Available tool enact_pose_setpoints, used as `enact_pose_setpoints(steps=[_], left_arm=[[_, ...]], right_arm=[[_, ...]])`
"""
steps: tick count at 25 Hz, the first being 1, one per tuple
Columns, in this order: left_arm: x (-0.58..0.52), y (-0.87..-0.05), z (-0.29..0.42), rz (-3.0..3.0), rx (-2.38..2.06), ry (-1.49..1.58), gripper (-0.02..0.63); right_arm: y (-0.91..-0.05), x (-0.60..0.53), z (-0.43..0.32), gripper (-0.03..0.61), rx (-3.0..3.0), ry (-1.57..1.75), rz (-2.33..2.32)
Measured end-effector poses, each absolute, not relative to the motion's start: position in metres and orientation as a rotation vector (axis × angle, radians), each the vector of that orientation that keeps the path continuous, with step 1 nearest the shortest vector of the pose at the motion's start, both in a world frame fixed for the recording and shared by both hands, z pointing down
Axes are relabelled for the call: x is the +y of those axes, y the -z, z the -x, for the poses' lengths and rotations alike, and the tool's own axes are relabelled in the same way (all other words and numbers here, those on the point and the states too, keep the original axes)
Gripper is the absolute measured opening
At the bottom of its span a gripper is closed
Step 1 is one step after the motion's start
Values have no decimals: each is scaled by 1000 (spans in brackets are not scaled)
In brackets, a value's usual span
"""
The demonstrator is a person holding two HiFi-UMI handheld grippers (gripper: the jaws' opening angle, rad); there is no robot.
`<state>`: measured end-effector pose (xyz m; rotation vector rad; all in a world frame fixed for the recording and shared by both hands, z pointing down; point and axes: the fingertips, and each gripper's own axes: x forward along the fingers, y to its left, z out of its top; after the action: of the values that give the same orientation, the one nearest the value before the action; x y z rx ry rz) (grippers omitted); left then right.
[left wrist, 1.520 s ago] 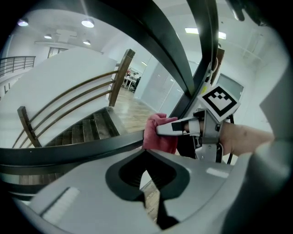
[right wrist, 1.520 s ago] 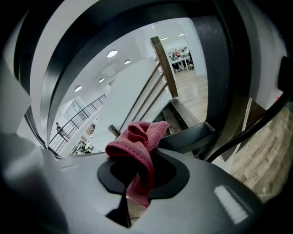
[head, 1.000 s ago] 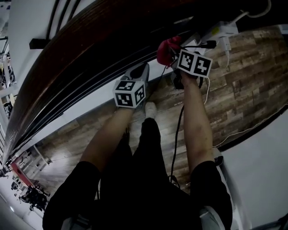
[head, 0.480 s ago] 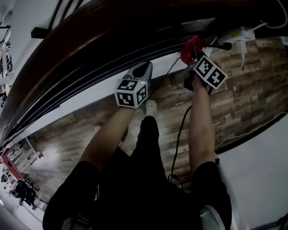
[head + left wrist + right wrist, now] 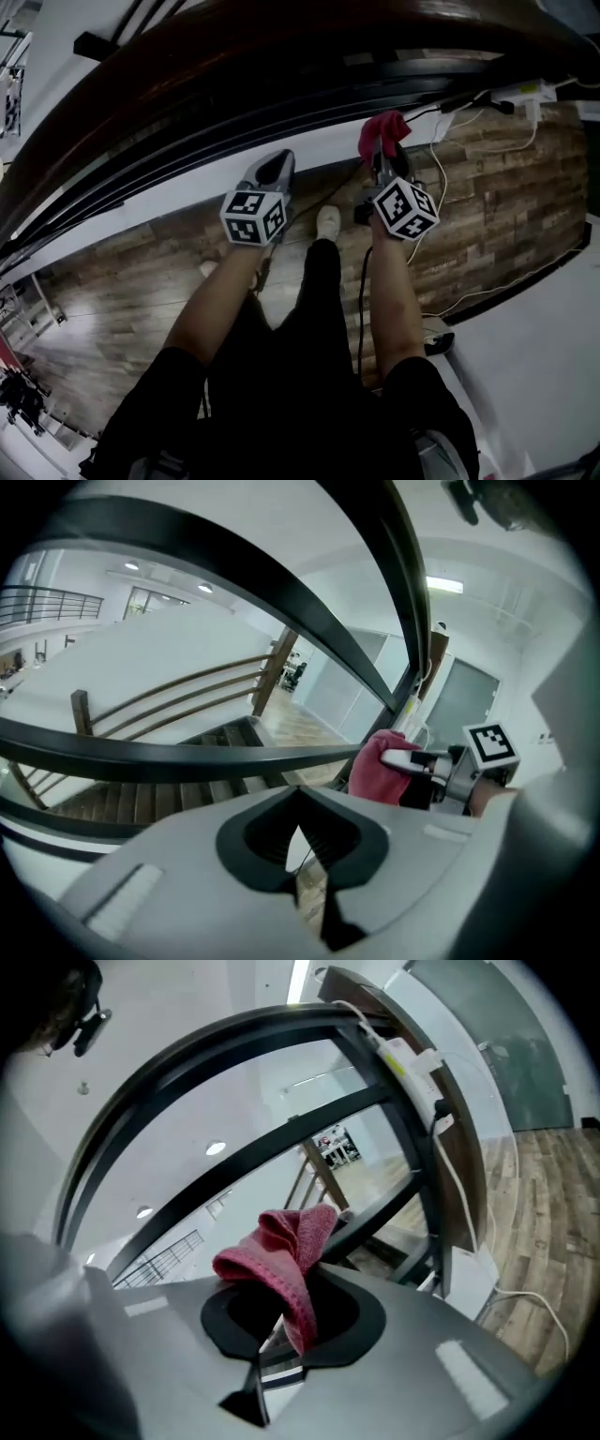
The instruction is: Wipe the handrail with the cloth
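Where the right claw (image 5: 279,1324) closed, its jaws pinched a lower fold of the red cloth (image 5: 281,1246); the rest of the cloth bunched up and forward past the jaw tips. From the head view that claw (image 5: 379,157) was raised in front of the body, the cloth (image 5: 382,129) showing just beneath the black rails (image 5: 281,111) and lower than the dark wooden handrail (image 5: 234,52); whether cloth met rail could not be told. Left claw (image 5: 300,836): jaws together at the tips, nothing between them, held level beside the right one (image 5: 441,766) and apart from it. In the head view it (image 5: 272,169) pointed toward the same rails. Beyond both: wood-plank floor (image 5: 506,206) underfoot, a white power strip (image 5: 525,91) with trailing cables at far right, stair treads (image 5: 141,803) visible below through the railing.
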<state>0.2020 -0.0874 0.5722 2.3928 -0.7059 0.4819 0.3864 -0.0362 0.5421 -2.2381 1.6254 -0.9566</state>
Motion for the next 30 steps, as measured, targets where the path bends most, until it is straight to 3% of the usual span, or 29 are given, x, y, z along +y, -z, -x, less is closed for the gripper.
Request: enact_pose_setpoints(steps=[10,18,24,30], left_arm=[[-132,-576,32,-2352,-1089,-392,0],[-162,-607,253,-2197,-1570,-187,0],[-191,-665,376,-2183,-1801,-86,0],[-226,-710,436,-2303,-1806,48,0]], right_arm=[[-545,-108,-78,49,2391,879,1842],[-573,-159,149,49,2871,671,1258],[-612,-193,273,49,2981,411,965],[-644,-242,358,49,3010,209,972]])
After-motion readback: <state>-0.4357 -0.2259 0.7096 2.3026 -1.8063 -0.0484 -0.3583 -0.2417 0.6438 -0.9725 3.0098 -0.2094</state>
